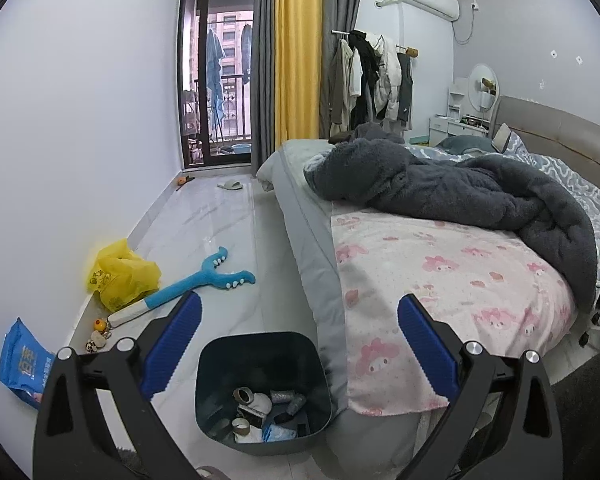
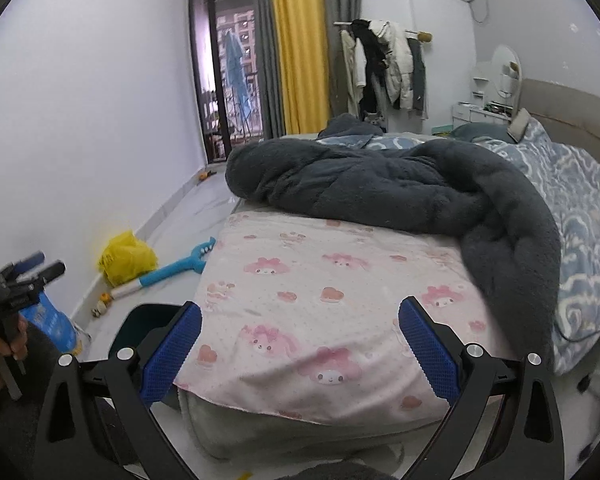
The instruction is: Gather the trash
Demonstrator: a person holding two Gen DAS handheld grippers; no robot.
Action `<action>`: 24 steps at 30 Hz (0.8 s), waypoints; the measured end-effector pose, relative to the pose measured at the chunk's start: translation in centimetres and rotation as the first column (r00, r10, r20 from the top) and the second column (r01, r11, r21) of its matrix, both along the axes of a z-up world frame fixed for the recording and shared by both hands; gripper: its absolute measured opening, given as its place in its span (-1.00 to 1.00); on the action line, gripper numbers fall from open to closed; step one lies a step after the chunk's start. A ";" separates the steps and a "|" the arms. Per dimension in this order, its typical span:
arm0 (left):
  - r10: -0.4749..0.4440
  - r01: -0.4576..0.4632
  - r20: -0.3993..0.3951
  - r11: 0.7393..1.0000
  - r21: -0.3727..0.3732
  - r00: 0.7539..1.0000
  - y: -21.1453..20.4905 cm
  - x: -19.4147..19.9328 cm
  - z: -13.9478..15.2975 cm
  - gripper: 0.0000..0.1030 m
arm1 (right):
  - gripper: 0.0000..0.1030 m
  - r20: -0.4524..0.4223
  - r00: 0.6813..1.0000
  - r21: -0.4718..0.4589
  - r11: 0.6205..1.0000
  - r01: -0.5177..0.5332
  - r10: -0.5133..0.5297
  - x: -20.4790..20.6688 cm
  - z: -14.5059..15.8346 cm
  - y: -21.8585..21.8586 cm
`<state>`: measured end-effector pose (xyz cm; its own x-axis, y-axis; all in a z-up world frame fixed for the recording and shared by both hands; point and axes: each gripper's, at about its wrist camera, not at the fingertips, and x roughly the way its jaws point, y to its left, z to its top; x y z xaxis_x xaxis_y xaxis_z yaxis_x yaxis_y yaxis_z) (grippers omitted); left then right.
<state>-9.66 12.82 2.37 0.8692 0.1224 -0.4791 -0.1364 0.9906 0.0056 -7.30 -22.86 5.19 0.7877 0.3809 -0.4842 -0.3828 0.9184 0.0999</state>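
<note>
Nearest, the left tongs [image 1: 299, 320] stand released, ribbed blue pads spread wide above a dark plastic trash bin [image 1: 220, 364] on the glossy marble-look floor [image 1: 204, 220]. Inside the bin lie cardboard tube cores, crumpled paper and wrappers. The right tongs [image 2: 300, 322] are likewise released and empty, over the bed's pink sheet [image 2: 300, 280], which is printed with cartoon rabbits. Left of the bin, against the wall, lies a blue plastic packet [image 1: 22, 364] with white writing too blurred to read. Beyond it are small trinkets, a crinkled yellow plastic bag [image 1: 120, 276] and a soft blue forked plush toy [image 1: 204, 276]. Farther off, a fluffy grey blanket [image 1: 460, 188] is heaped on the bed.
</note>
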 end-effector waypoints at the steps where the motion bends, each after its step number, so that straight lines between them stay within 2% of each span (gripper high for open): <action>1: -0.001 0.001 -0.002 1.000 0.001 1.000 -0.1 -0.1 -0.1 0.94 | 0.94 0.002 1.000 0.007 1.000 -0.012 0.012 -0.1 -0.1 0.0; 24: -0.009 0.009 -0.012 1.000 -0.016 1.000 -0.5 0.3 -0.7 0.94 | 0.94 0.013 1.000 0.026 0.999 -0.021 0.021 -0.8 0.0 -0.4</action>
<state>-9.33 12.32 1.64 0.8641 0.1070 -0.4918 -0.1275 0.9918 -0.0083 -8.09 -23.29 5.20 0.7854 0.4095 -0.4642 -0.4031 0.9074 0.1186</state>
